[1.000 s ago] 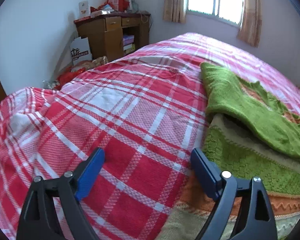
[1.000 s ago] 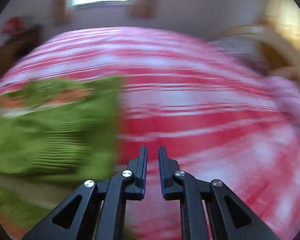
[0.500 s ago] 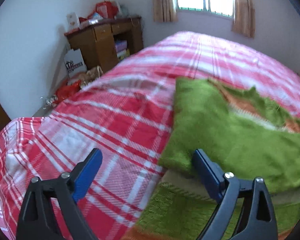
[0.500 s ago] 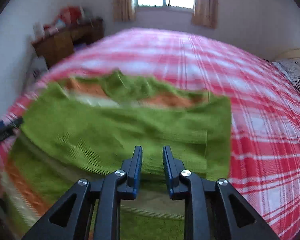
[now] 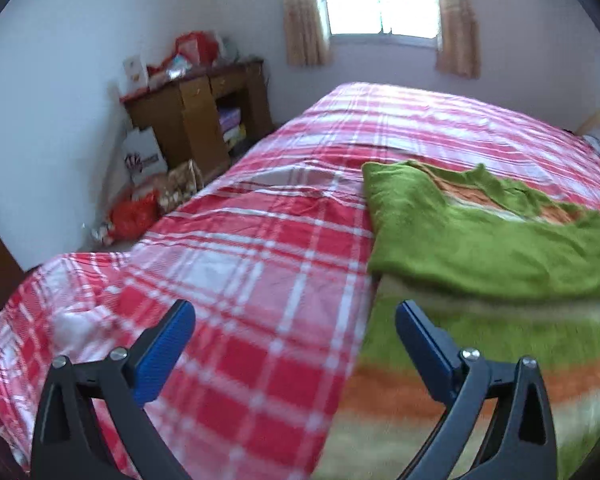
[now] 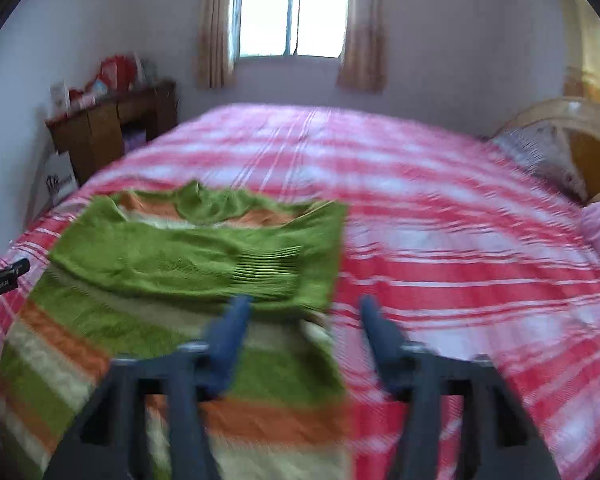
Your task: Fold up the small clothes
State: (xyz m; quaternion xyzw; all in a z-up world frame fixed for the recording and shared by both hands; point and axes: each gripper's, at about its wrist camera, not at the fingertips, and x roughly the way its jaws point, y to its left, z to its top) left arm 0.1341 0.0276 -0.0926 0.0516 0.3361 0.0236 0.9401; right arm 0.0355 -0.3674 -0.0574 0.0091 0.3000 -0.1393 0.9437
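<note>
We are looking across a bed [image 5: 260, 280] covered in a red, pink and white checked sheet, which is running away from our fingers toward a bright window [image 6: 292, 16] with beige curtains [image 6: 216, 32] in the far wall. Beyond the fingers and to their left, a dark wooden desk [image 5: 196, 120] is standing against the white wall, piled with red bags and boxes, and more bags [image 5: 140, 200] are lying on the floor below it. The sweater [image 6: 188, 264], green with orange and cream stripes, is lying on the sheet with its sleeves folded across its body. Our left gripper [image 5: 296, 320] is hanging with its jaws spread wide and nothing between them; its left finger is over bare sheet and its right finger over the sweater's left edge. Our right gripper [image 6: 302, 312] has just been opening its jaws, and they are standing apart, blurred, with nothing between the pads; its left finger is over the sweater and its right finger over the sheet beside it. Only the right view is showing the headboard [image 6: 580, 140], a pillow [image 6: 540, 156] and the other gripper's tip at its left edge; only the left view is showing the floor clutter.
</note>
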